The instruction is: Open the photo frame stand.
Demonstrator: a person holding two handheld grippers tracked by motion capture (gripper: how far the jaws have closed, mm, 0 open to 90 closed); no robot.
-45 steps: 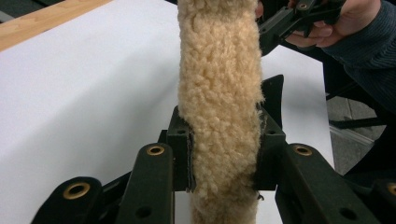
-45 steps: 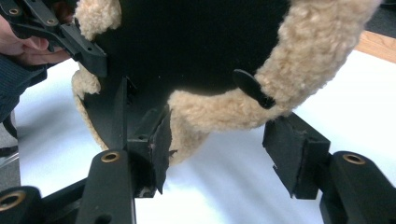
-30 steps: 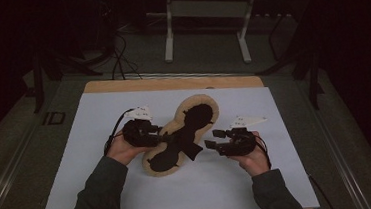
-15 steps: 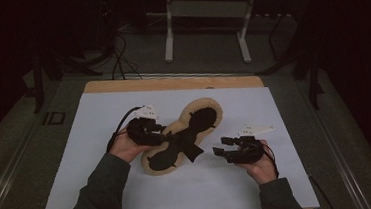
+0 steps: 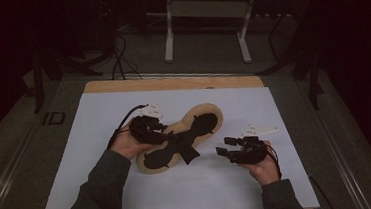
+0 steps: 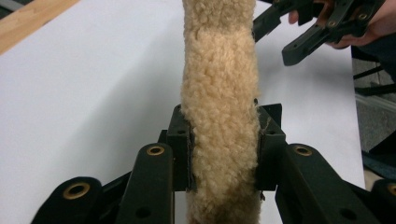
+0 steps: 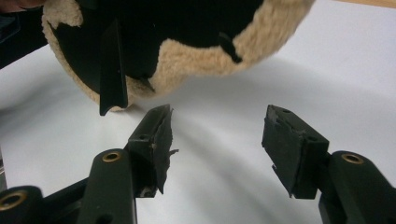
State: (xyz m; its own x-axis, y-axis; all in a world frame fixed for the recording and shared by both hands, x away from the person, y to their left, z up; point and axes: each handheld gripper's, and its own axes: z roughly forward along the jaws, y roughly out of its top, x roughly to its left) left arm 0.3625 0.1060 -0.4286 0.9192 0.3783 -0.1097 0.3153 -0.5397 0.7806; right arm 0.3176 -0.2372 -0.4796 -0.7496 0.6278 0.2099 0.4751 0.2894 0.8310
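Left gripper [image 5: 163, 131] clamped on the fleecy rim of the sheepskin pad [image 5: 199, 114], lifting its left edge off the white sheet [image 5: 99, 116]; pad at the middle of the table. Right gripper [image 5: 225, 150], on the pad a second ago, now pulled back to the near right, jaws spread and empty. Probably a regrasp: black strap [image 7: 112, 70] dangling just ahead, within easy reach.
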